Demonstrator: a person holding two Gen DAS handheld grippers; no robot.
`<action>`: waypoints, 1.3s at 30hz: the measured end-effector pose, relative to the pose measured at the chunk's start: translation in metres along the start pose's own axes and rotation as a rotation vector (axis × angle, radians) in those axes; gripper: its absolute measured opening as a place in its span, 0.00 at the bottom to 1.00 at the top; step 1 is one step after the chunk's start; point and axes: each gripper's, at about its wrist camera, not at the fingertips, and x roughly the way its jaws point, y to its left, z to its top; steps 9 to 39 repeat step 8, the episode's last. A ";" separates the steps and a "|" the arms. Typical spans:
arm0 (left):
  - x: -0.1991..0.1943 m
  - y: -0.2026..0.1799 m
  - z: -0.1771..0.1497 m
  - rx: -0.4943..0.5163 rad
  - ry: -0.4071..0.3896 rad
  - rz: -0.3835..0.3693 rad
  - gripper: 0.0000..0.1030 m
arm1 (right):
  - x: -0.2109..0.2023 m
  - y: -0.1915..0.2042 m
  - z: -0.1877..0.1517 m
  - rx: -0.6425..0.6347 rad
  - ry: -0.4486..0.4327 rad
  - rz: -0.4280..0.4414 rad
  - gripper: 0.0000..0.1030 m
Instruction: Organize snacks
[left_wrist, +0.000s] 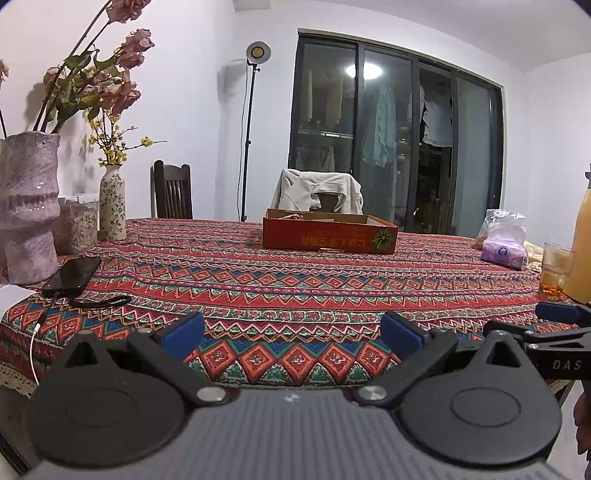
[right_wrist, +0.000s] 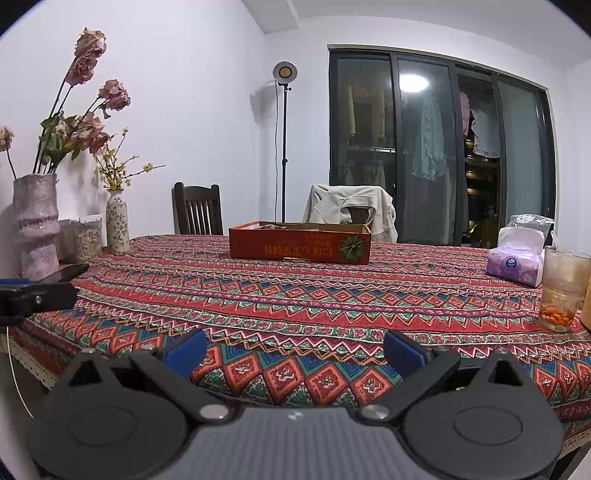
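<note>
Red cardboard box (left_wrist: 330, 232), shallow, stood mid-table on the patterned tablecloth (left_wrist: 295, 288), well apart from both tools. Left gripper (left_wrist: 291, 332) and right gripper (right_wrist: 293, 350): spread wide, empty. Step judged: approach not yet begun. Next move calls for reaching forward to the box; its contents barely showed.
</note>
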 end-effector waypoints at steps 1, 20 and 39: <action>0.000 0.000 0.000 0.001 -0.002 0.001 1.00 | 0.000 0.000 0.000 0.000 0.000 0.000 0.99; 0.008 0.001 0.006 0.024 -0.010 -0.009 1.00 | 0.004 -0.003 0.001 -0.002 0.007 0.004 0.99; 0.008 0.001 0.006 0.024 -0.010 -0.009 1.00 | 0.004 -0.003 0.001 -0.002 0.007 0.004 0.99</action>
